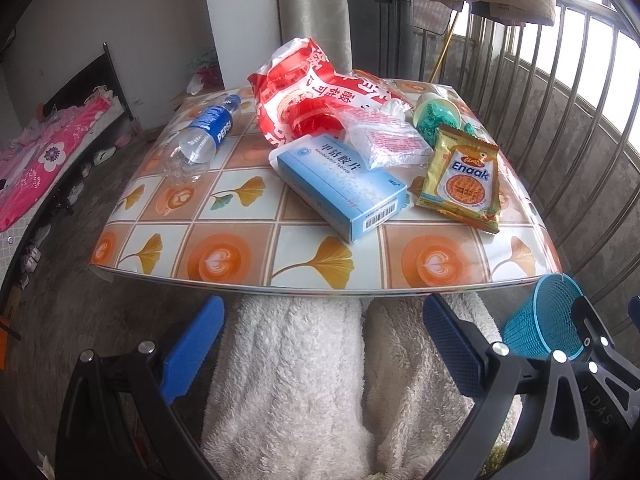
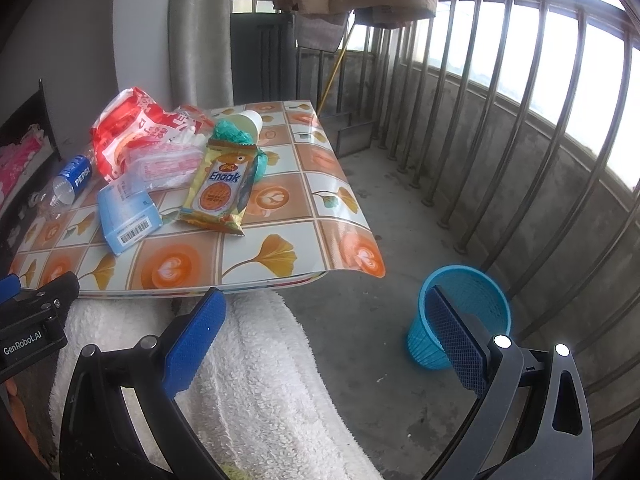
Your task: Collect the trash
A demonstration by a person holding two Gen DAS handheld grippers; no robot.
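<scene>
Trash lies on a small table with a patterned cover: an empty Pepsi bottle, a red and white bag, a clear wrapper, a blue medicine box, a yellow Enaak packet and a paper cup with green stuffing. The same items show in the right wrist view: bottle, box, packet. A blue mesh bin stands on the floor right of the table, also in the left wrist view. My left gripper and right gripper are open and empty, short of the table's near edge.
White fluffy fabric lies below both grippers. A metal railing runs along the right. A bed with pink bedding is at the far left. Concrete floor lies between table and railing.
</scene>
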